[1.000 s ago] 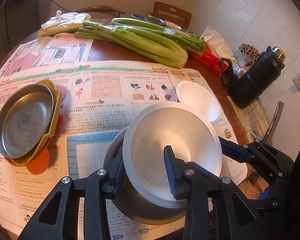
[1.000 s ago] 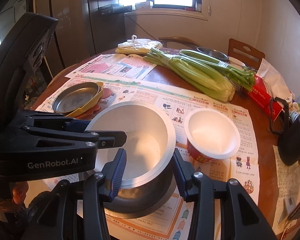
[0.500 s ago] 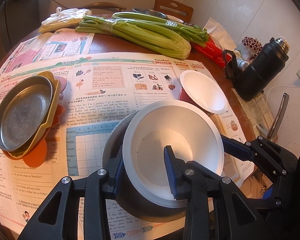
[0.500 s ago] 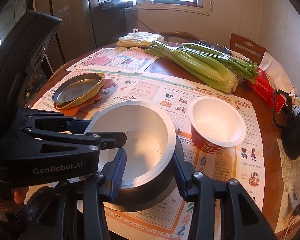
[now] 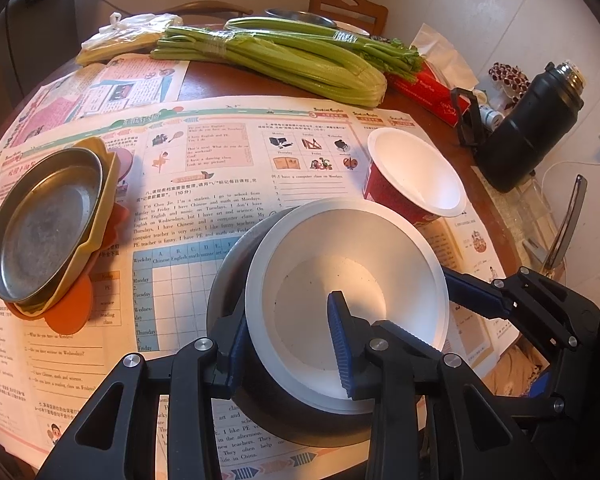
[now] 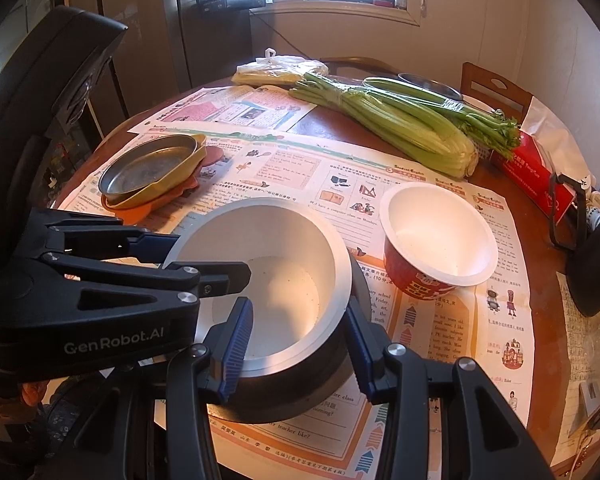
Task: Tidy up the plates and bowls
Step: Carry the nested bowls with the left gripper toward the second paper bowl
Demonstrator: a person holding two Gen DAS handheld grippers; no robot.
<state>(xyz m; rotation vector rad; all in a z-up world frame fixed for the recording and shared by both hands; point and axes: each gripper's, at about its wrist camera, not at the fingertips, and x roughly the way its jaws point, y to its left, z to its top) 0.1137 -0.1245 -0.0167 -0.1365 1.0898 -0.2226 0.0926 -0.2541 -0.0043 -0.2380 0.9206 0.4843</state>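
Observation:
A white bowl (image 5: 352, 280) nests inside a dark metal bowl (image 5: 228, 280) near the table's front edge. My left gripper (image 5: 286, 354) is shut on the near rim of both bowls, one finger inside and one outside. My right gripper (image 6: 298, 344) grips the same stack (image 6: 276, 264) from its side, one finger inside the white bowl, one outside the dark bowl. A red paper bowl with white inside (image 5: 414, 176) (image 6: 438, 236) stands just right of the stack. A metal plate on a yellow plate and orange mat (image 5: 48, 224) (image 6: 152, 168) lies at the left.
Newspaper sheets (image 5: 220, 160) cover the round wooden table. Celery bunches (image 5: 284, 56) (image 6: 400, 128) lie at the back, with a plastic bag (image 5: 128, 36) and a metal dish behind. A black flask (image 5: 528, 128) and red tissue pack (image 6: 536, 172) stand at the right. Chairs stand behind.
Both grippers, still gripping the stacked bowls, have lifted slightly and drawn back; the red paper bowl's side now shows more.

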